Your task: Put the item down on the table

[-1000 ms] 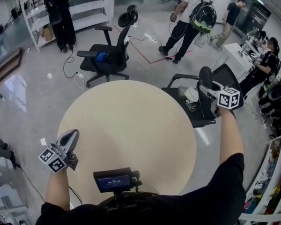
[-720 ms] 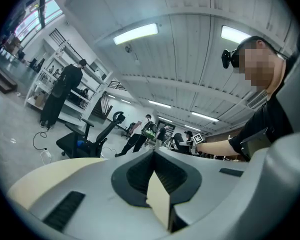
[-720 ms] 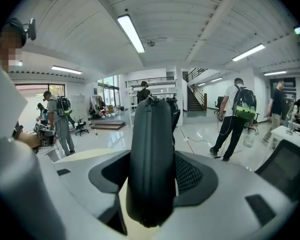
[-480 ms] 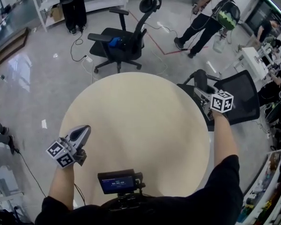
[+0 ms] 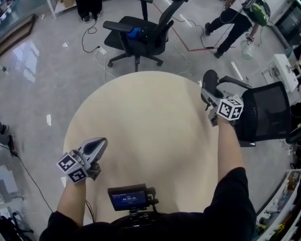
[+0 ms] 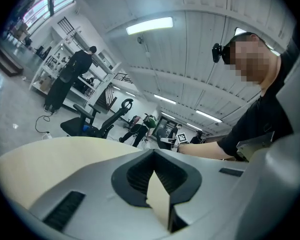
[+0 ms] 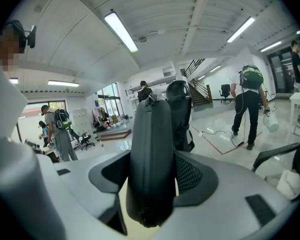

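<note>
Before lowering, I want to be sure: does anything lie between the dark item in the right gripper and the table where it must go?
Nothing visible does. The right gripper holds the dark item by the right edge of the table, whose surface beside it is bare. The left gripper is at the opposite side, well apart.

We see the right gripper (image 5: 209, 95) come in from over the black mesh chair (image 5: 263, 114) to the right rim of the table (image 5: 140, 119). The dark case (image 5: 208, 79) in its jaws now hangs above that rim (before, it was out past the edge). The left gripper (image 5: 95, 147) shifts a little inward over the table's left side. In the head view, the swivel chair (image 5: 145, 31) beyond the table sits nearer the top middle.
</note>
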{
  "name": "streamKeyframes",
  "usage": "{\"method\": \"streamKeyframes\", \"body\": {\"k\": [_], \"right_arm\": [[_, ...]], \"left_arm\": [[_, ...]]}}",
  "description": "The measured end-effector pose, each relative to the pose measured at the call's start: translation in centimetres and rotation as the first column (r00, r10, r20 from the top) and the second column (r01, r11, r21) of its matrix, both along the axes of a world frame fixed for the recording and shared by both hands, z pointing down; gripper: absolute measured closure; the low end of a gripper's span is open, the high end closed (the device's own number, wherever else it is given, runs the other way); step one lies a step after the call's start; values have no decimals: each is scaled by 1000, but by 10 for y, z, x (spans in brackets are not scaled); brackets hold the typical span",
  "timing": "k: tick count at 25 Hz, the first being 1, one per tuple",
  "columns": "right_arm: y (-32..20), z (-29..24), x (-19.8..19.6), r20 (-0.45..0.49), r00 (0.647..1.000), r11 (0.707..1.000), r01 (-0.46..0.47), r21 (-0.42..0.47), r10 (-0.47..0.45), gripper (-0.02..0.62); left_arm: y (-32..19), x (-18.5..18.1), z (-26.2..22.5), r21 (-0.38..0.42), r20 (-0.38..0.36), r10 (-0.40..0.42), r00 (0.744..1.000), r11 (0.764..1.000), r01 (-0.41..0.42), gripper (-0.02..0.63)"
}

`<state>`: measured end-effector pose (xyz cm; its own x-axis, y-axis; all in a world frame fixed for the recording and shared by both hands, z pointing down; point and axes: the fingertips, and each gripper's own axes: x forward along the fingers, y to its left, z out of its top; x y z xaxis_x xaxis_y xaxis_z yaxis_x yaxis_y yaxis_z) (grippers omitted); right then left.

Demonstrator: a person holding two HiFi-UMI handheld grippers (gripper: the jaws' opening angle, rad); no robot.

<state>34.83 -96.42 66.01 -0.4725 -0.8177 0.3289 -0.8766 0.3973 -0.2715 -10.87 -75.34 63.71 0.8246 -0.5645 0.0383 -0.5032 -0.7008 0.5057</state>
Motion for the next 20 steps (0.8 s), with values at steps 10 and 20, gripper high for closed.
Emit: {"method": "streamKeyframes", "body": {"k": [10, 20], "right_arm": [[-35, 65, -92, 185, 982, 999, 39, -7, -38, 328], [-36, 102, -127, 66, 983, 984, 173, -31, -171, 328]], "left_arm": [[-6, -8, 37, -37, -38, -9, 999, 999, 7, 605], [-9, -4, 57, -41, -54, 13, 998, 999, -15, 606]]}}
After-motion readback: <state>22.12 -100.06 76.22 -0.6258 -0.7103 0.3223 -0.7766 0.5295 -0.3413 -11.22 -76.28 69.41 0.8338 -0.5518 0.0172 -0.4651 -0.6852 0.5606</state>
